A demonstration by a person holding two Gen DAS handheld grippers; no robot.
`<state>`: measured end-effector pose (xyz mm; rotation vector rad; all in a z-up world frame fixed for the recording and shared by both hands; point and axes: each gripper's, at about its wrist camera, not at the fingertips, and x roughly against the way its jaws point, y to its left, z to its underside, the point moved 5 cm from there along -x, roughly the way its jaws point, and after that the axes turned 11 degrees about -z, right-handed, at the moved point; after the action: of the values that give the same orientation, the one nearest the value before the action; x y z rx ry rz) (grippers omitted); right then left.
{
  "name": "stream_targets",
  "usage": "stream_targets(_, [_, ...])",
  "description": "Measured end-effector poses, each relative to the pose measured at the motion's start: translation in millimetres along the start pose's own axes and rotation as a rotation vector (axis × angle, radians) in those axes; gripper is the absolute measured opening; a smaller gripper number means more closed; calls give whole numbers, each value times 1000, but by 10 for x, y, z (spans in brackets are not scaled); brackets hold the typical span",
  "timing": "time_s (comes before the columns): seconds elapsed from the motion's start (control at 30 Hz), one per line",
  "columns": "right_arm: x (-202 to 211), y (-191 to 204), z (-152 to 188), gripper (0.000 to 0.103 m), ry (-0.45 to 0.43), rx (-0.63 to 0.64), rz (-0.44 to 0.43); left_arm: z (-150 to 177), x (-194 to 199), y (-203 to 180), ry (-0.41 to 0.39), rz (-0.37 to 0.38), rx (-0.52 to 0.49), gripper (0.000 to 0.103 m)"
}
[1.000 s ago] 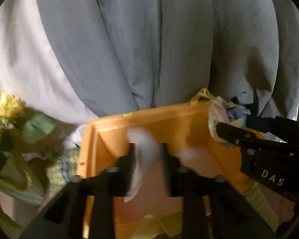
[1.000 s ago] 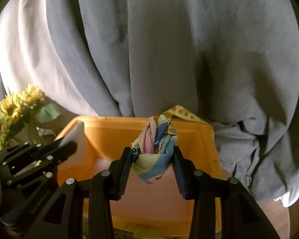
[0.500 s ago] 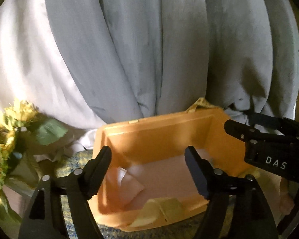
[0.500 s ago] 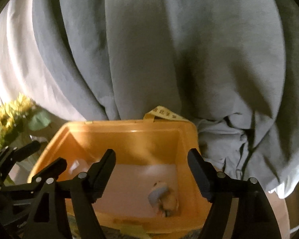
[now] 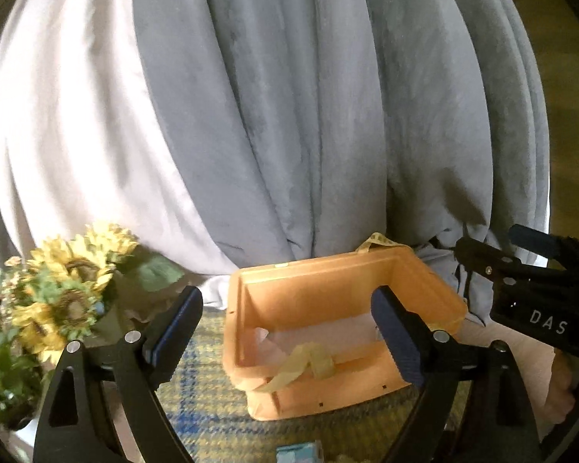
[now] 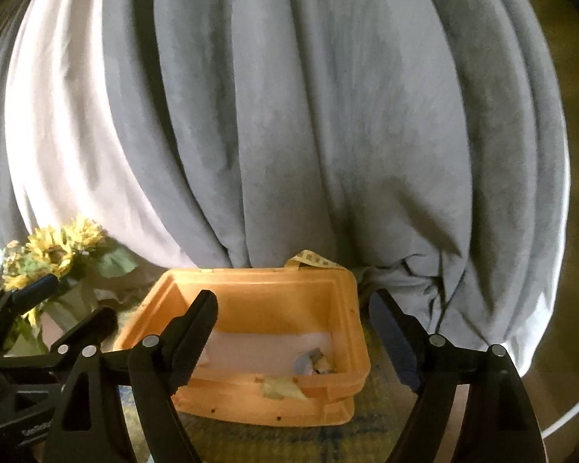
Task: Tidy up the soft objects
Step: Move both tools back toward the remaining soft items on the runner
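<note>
**Inspector A:** Left gripper point(image 5: 285, 332): jaws wide apart and opening further, nothing between the pads. It stands in front of the orange bin point(image 5: 328, 270), clear of its rim.

**Inspector B:** Confirmed. Right gripper point(image 6: 293, 333): same condition, jaws spread and widening, no cloth in them. It also sits short of the bin's near wall.

**Inspector A:** Location of the soft items?

**Inspector B:** In the right wrist view, a small crumpled multicoloured cloth point(image 6: 314, 362) lies on the bin floor in the near right corner. In the left wrist view a pale cloth point(image 5: 268, 347) lies on the floor against the left wall.

**Inspector A:** A yellowish strip point(image 5: 308, 362) is draped over the bin's near rim. A yellow measuring tape point(image 6: 312, 258) sticks up behind the far rim.

**Inspector B:** Surroundings: the bin rests on a yellow and blue plaid cloth point(image 5: 204, 405). Grey curtain point(image 5: 289, 115) hangs directly behind. Sunflowers point(image 5: 65, 289) stand to the left of the bin, apart from it.
</note>
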<state>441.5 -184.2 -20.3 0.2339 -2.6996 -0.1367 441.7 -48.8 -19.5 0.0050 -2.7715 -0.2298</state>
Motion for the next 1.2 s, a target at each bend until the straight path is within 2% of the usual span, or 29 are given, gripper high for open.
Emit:
stream_targets(0.5, [710,236,314,82,-16,31,12,284,815,176,-22,-55,2,91])
stream_targets(0.9, [1031,288,670,82,-14,45,40,688,1109,141,18,-58,6,92])
stream_targets(1.2, [1107,264,999,82,26,17,11,1026,1193,62,76,-61,5,92])
